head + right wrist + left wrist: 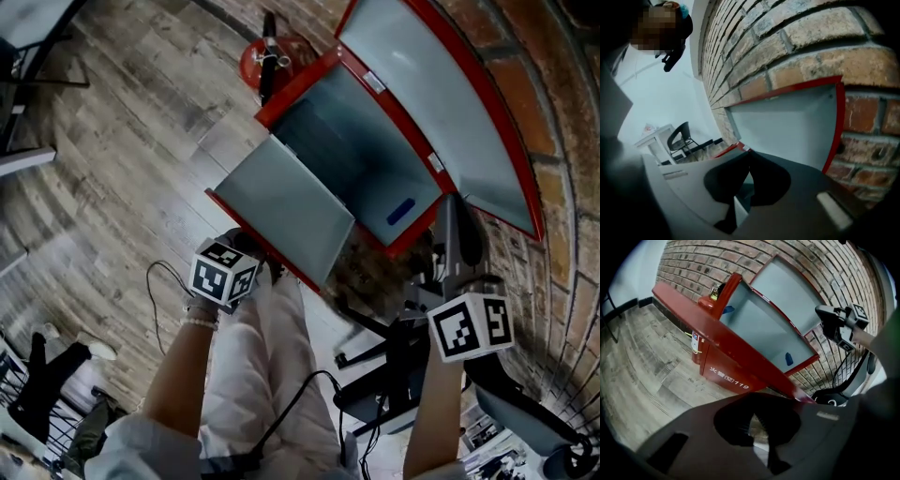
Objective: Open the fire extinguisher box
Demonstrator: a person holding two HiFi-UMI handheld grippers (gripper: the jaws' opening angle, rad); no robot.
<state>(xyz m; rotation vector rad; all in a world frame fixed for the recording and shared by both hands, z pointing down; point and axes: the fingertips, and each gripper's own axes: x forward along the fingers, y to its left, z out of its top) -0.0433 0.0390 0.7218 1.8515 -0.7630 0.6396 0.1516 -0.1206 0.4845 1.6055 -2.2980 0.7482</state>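
The red fire extinguisher box (277, 101) stands open against the brick wall. One grey-lined lid (281, 211) hangs toward me, and the other lid (441, 103) leans back on the wall. A small blue item (400, 211) lies inside the box. My left gripper (242, 255) is shut and empty just below the near lid's edge. In the left gripper view the shut left gripper (754, 420) points at the box front (726, 373). My right gripper (459, 234) is shut and empty beside the box's right end, and in its own view the right gripper (747, 161) faces the raised lid (787, 126).
A red extinguisher (267, 61) stands on the wooden floor behind the box. A black chair base (394, 375) and cables lie by my legs at the right. A fan (853, 376) stands near the wall. A black chair (682, 138) and white desk are farther off.
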